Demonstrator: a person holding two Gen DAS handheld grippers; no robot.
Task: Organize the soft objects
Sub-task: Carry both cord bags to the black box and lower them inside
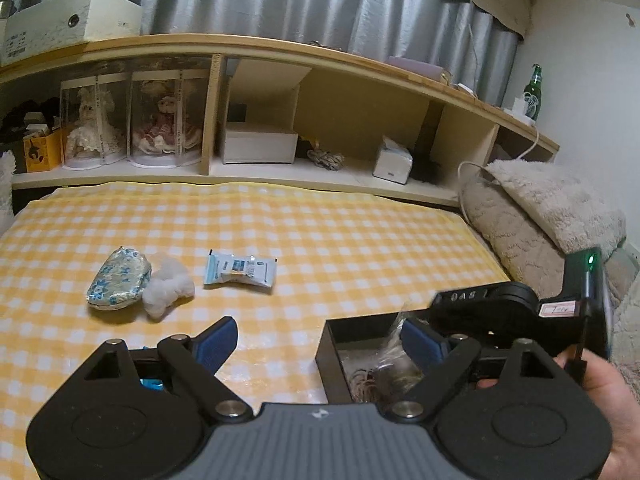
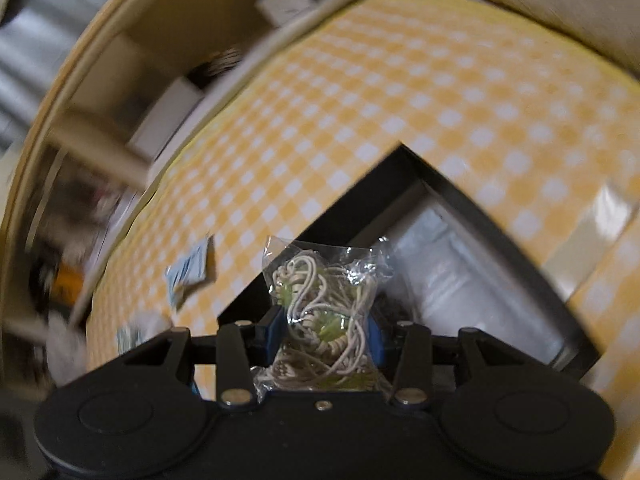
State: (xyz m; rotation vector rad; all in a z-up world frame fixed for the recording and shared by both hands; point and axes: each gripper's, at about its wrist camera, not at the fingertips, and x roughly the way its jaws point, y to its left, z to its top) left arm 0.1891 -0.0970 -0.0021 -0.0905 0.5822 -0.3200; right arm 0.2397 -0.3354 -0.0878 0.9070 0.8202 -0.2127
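My right gripper (image 2: 325, 330) is shut on a clear plastic bag of white cords (image 2: 324, 304) and holds it over the black box (image 2: 472, 208). In the left wrist view the black box (image 1: 330, 350) sits on the yellow checked cloth at the right, with the right gripper body over it. My left gripper (image 1: 320, 340) is open and empty, just left of the box. A floral coin purse (image 1: 119, 279), a white fluffy ball (image 1: 168, 288) and a blue-white packet (image 1: 239, 271) lie on the cloth ahead to the left.
A wooden shelf (image 1: 280, 176) behind the bed holds two boxed dolls (image 1: 132, 128), a white box (image 1: 260, 142) and a tissue box (image 1: 394, 162). Beige fluffy pillows (image 1: 540, 208) lie at the right. A green bottle (image 1: 533, 94) stands on the shelf top.
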